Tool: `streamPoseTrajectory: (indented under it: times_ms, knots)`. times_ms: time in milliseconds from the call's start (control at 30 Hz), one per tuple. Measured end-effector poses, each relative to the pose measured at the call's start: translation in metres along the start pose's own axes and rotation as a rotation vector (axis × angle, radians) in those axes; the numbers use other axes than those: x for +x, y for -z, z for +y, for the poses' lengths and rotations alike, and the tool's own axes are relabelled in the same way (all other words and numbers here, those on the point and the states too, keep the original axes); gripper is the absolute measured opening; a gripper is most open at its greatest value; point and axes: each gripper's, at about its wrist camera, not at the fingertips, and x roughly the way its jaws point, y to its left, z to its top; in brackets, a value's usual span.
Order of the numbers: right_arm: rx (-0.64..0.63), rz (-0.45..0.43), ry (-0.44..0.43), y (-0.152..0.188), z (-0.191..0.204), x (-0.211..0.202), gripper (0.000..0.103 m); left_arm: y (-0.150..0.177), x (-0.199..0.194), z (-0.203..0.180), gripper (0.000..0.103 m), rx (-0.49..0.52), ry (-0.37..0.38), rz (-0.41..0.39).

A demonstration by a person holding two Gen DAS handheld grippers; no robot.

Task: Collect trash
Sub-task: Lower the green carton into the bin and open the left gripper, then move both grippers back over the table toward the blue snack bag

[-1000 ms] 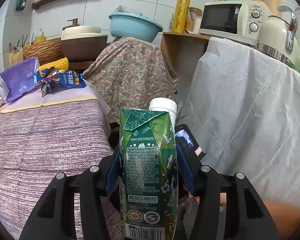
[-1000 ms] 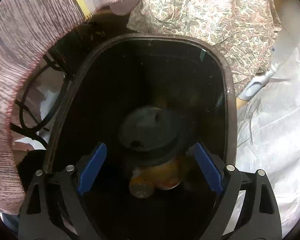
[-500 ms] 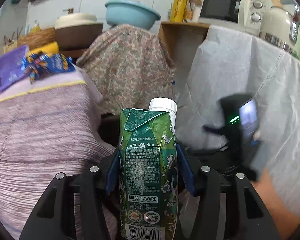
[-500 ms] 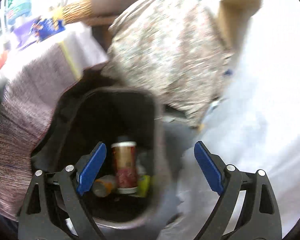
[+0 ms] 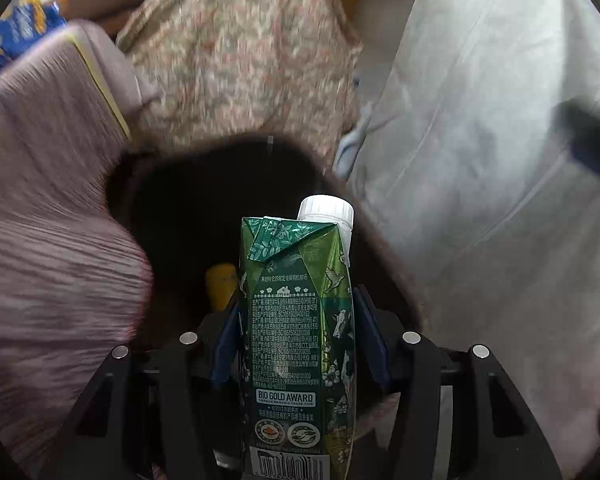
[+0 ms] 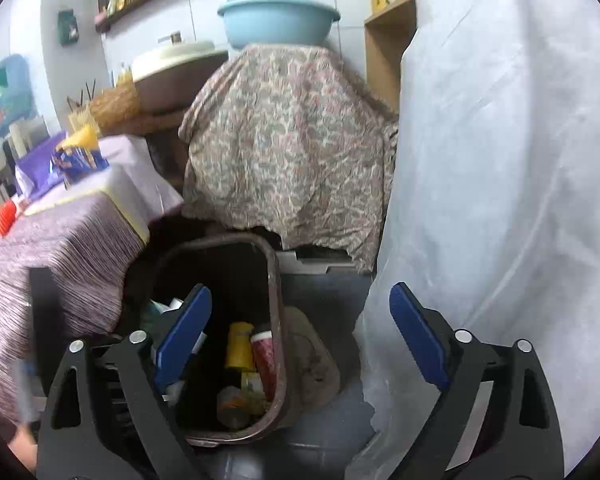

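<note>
My left gripper [image 5: 296,344] is shut on a green milk carton [image 5: 298,328] with a white cap and holds it upright over the open mouth of the brown trash bin [image 5: 140,168]. A yellow item [image 5: 220,284] lies inside the bin. In the right wrist view the same bin [image 6: 278,320] stands on the floor below, holding a yellow can [image 6: 240,344], a red cup [image 6: 264,360] and other trash. My right gripper [image 6: 300,340] is open and empty, raised above and to the right of the bin.
A table with a striped purple cloth [image 6: 60,240] stands left of the bin, with snack bags [image 6: 76,156] on it. A floral-covered stand [image 6: 288,140] is behind the bin. A white sheet [image 6: 500,200] hangs on the right.
My left gripper has tilted down and moved over the bin with the carton. My right gripper has lifted out of the bin and back, staying open.
</note>
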Motion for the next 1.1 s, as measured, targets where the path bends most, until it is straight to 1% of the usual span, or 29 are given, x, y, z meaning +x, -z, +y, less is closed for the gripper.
streamPoseTrajectory:
  times_ms: [33, 100, 167, 200, 300, 533, 633, 733, 833, 1000, 1100]
  knots:
    - [0.005, -0.012, -0.002, 0.001, 0.001, -0.008, 0.097, 0.001, 0.006, 0.002, 0.053, -0.009, -0.005, 0.016]
    - [0.014, -0.025, -0.018, 0.002, 0.002, -0.015, 0.097, 0.002, 0.012, 0.003, 0.055, -0.012, -0.013, 0.024]
    - [0.016, -0.032, -0.032, 0.003, 0.004, -0.021, 0.097, 0.002, 0.015, 0.002, 0.076, -0.001, -0.027, 0.026]
    - [0.013, -0.033, -0.035, 0.004, 0.004, -0.023, 0.097, 0.001, 0.016, 0.0, 0.078, 0.01, -0.042, 0.017]
    - [0.008, -0.04, -0.034, 0.005, 0.006, -0.026, 0.097, 0.001, 0.013, -0.003, 0.08, 0.03, -0.047, 0.012]
    - [0.039, -0.043, -0.042, 0.004, 0.002, -0.025, 0.097, 0.006, -0.015, -0.013, 0.084, 0.042, -0.024, -0.027]
    - [0.044, -0.047, -0.057, 0.006, 0.002, -0.025, 0.097, 0.014, -0.036, -0.023, 0.087, 0.07, -0.014, -0.064]
    - [0.038, -0.047, -0.062, 0.005, 0.003, -0.024, 0.097, 0.023, -0.061, -0.03, 0.09, 0.079, 0.016, -0.114]
    - [0.045, -0.047, -0.078, 0.003, 0.002, -0.023, 0.097, 0.035, -0.087, -0.035, 0.092, 0.094, 0.018, -0.159]
    - [0.041, -0.055, -0.101, -0.001, 0.009, -0.026, 0.097, 0.05, -0.137, -0.036, 0.093, 0.099, 0.041, -0.234]
    - [0.037, -0.046, -0.145, -0.002, 0.02, -0.024, 0.097, 0.052, -0.164, -0.03, 0.094, 0.095, 0.038, -0.28]
